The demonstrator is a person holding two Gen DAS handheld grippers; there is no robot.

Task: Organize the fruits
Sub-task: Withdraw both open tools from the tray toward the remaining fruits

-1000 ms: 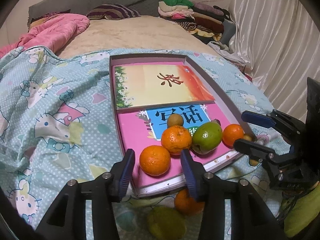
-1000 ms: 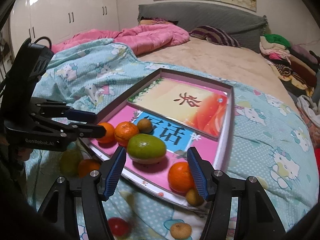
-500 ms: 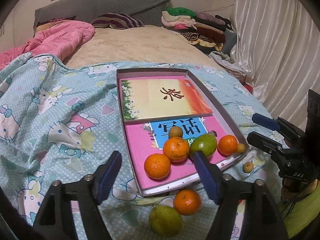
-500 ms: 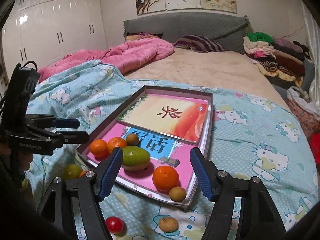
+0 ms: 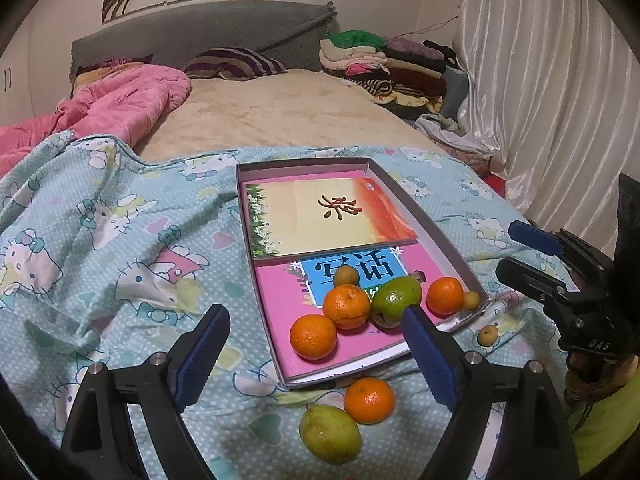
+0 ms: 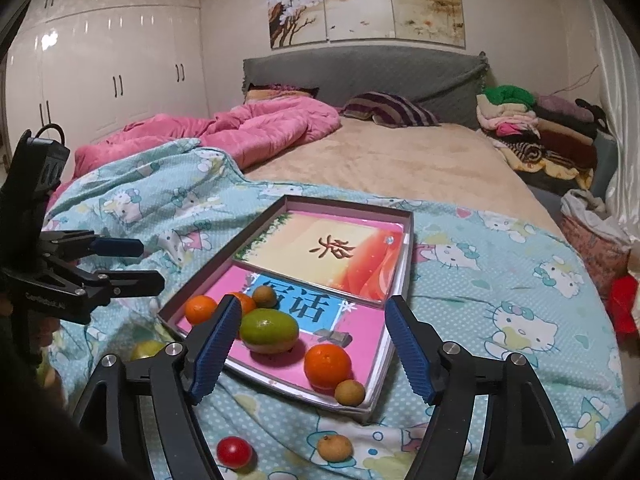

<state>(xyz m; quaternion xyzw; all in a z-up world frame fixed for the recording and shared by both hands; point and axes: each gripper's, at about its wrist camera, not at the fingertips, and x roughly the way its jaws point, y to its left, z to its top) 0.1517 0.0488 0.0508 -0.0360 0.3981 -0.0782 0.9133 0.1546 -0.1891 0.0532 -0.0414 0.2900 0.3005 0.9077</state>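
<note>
Both claws hang above the near edge of the bed, spread wide and gripping nothing: the left gripper [image 5: 316,344] with blue ribbed pads, the right gripper [image 6: 312,344] likewise. Just past them lies a shallow grey cardboard box lid [image 5: 436,232] on the pale blue cartoon-cat bedspread [image 5: 120,240]. At its near end sit three round oranges [image 5: 313,337], a green mango [image 6: 269,329] and two small brown fruits [image 6: 349,392]. Off the box, by the bedspread's near edge, lie another orange [image 5: 369,400], a yellow-green pear [image 5: 329,433], a red cherry tomato [image 6: 234,452] and a small brown fruit [image 6: 334,447].
</note>
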